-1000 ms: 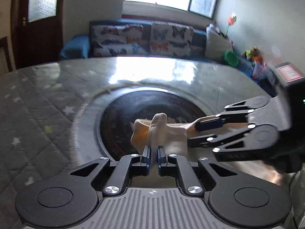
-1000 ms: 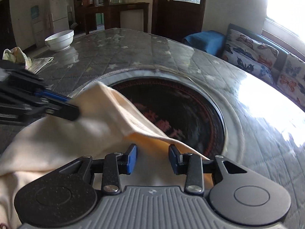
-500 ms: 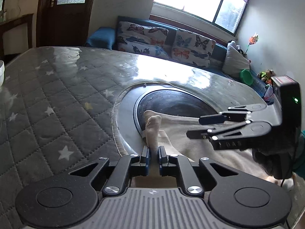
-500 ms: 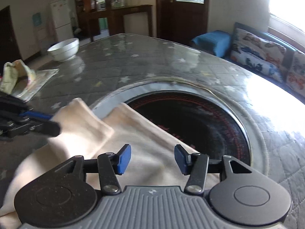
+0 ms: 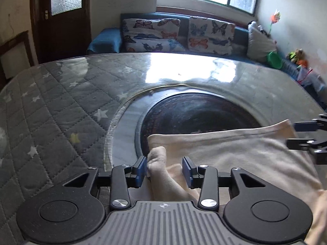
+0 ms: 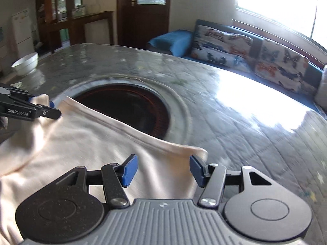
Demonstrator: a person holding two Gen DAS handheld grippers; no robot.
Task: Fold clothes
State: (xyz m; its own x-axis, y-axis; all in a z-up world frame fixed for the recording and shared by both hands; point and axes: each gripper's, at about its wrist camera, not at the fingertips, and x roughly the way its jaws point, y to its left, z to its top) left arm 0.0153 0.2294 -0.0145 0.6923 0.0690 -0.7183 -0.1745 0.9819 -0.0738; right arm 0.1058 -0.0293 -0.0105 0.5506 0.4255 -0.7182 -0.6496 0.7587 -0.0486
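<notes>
A cream garment (image 5: 235, 153) lies spread on the table, its far hem across the dark round inset (image 5: 194, 112). My left gripper (image 5: 164, 169) is at the garment's left corner with its jaws opening. A bunched fold of cloth stands between them, against the left pad (image 5: 140, 169) and clear of the right one. In the right wrist view the garment (image 6: 92, 143) runs from my left gripper (image 6: 51, 110) to my right gripper (image 6: 162, 169). The right gripper is open over the right corner, with cloth lying loose between its pads. My right gripper (image 5: 294, 134) also shows at the left wrist view's right edge.
The table has a grey quilted star cover (image 5: 61, 112) under a glossy top. A white bowl (image 6: 25, 63) sits at its far left edge. Behind the table are a blue sofa with butterfly cushions (image 5: 173, 34), a dark door (image 6: 151, 10) and a wooden cabinet (image 6: 61, 20).
The left jaws, shut on a raised fold before, have parted. The garment has come down and lies flat and stretched. The right jaws have widened, and the two grippers have moved apart.
</notes>
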